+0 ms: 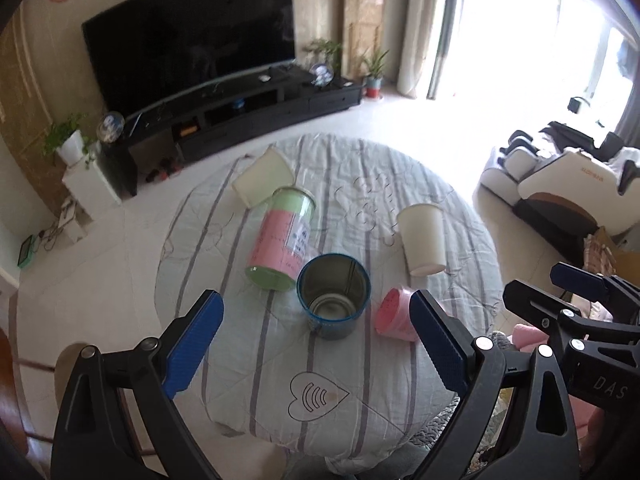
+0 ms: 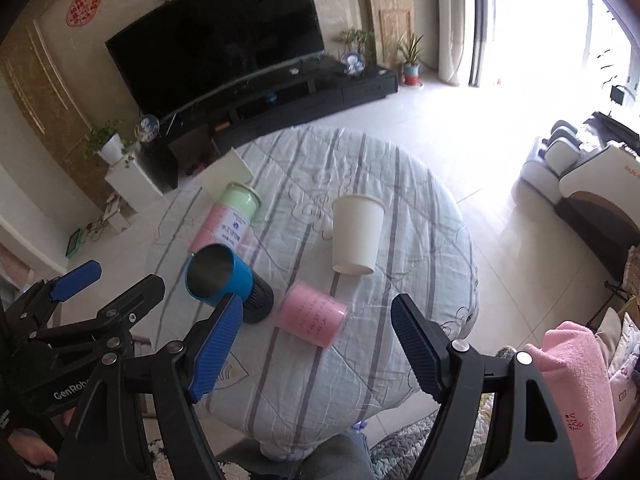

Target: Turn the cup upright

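Both tools hover above the near edge of the surface, nothing held. Left tool (image 1: pixel 316 340) is spread wide, the blue tin (image 1: pixel 334 296) roughly btwn its fingers but lower down, no contact. Right tool (image 2: pixel 316 344) is wide too, lined up over the pink cup (image 2: pixel 312 319).

Task's thing, as I read it: that pink cup, lying on its side near the front edge of the quilted surface (image 2: pixel 360 380), just right of the blue tin. Two more cups aren't upright either: white cup (image 2: pixel 357 234) w/ its rim down further back, and a cream cup (image 1: pixel 264 182) tipped over at the far left, touching the green-pink canister (image 1: pixel 284 238), which also lies flat.

Risks, judged from here:
- Pink cup is round and on its side, so an off-centre pinch could roll it toward the front edge and off.
- Cloth is soft and wrinkled; a cup set down on a fold may topple again.
- Blue tin sits close by; a wide left finger could knock it during the reach.
- Thin cup walls may crush if squeezed hard.

Containers: blue tin stands upright, open, bare metal inside, nothing in it. Insides of the others can't be seen.
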The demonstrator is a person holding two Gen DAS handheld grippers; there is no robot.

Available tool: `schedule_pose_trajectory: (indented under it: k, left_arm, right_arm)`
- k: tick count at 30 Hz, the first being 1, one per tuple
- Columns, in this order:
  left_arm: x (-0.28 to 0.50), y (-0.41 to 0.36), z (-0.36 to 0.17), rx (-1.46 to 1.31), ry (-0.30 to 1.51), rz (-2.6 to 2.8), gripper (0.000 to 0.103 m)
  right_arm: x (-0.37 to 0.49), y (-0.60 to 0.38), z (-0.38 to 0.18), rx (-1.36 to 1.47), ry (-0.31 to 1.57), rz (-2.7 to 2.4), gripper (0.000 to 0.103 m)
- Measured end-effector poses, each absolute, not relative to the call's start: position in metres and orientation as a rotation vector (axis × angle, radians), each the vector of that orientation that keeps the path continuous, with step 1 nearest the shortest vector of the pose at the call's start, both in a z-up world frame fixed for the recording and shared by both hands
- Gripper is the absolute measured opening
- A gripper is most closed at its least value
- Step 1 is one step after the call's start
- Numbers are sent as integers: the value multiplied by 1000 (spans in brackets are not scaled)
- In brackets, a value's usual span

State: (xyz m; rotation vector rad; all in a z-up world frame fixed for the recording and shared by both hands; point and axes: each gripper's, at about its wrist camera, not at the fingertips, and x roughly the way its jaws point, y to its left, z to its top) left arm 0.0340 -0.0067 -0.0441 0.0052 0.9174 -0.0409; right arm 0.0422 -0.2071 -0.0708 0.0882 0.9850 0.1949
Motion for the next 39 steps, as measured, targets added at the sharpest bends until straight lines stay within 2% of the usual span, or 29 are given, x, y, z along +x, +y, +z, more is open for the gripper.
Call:
schedule_pose_trajectory:
  k: [15,39]
  left_arm:
    - [-22,39,-26,26,781,-171,97]
    - [-66,48,-21,27,653,-163,103]
  right_arm:
    - [-31,-165,-49,136,852,20,81]
    - [-79,-157,-59,124,832,-9,83]
